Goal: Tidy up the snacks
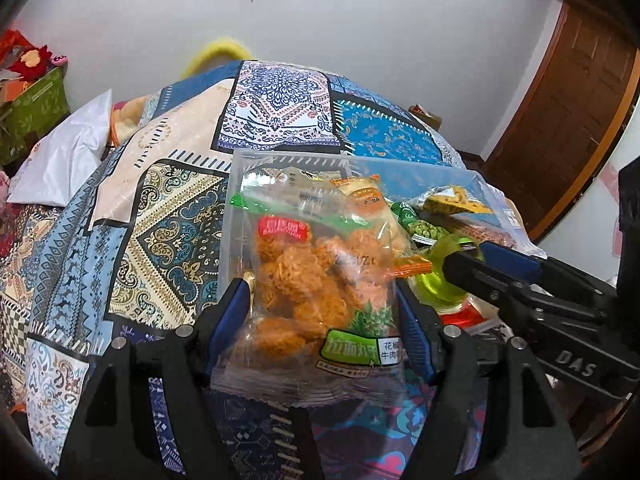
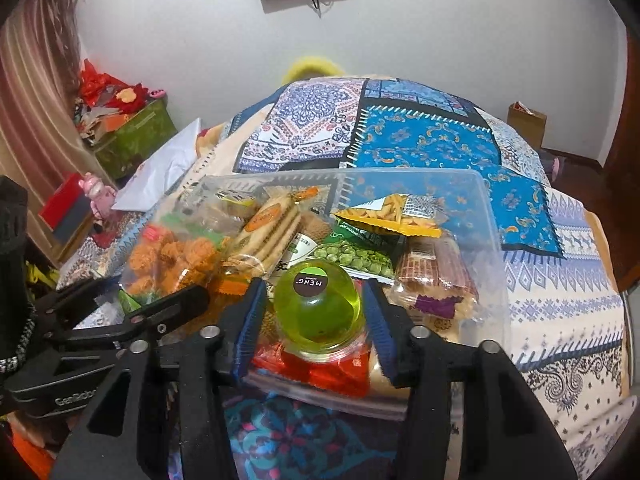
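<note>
A clear bag of orange noodle balls [image 1: 320, 264] with a green label hangs over the left end of a clear plastic box [image 1: 288, 155], and my left gripper [image 1: 322, 286] is shut on its sides. The box [image 2: 493, 240] sits on a patterned bedspread and holds several snack packs. A green jelly cup [image 2: 318, 312] with a dark round label rests on orange packets at the box's near edge. My right gripper [image 2: 314, 285] straddles the cup, open, with slim gaps beside its blue pads. The same cup [image 1: 440, 280] shows in the left wrist view by the right gripper [image 1: 466, 256].
Inside the box lie a cracker pack [image 2: 266, 236], green peas [image 2: 356, 258], a yellow chip bag [image 2: 390, 216] and wafers [image 2: 434, 276]. A white pillow [image 1: 68, 152] lies left; a green crate [image 2: 134, 136] stands by the wall, a wooden door [image 1: 568, 120] right.
</note>
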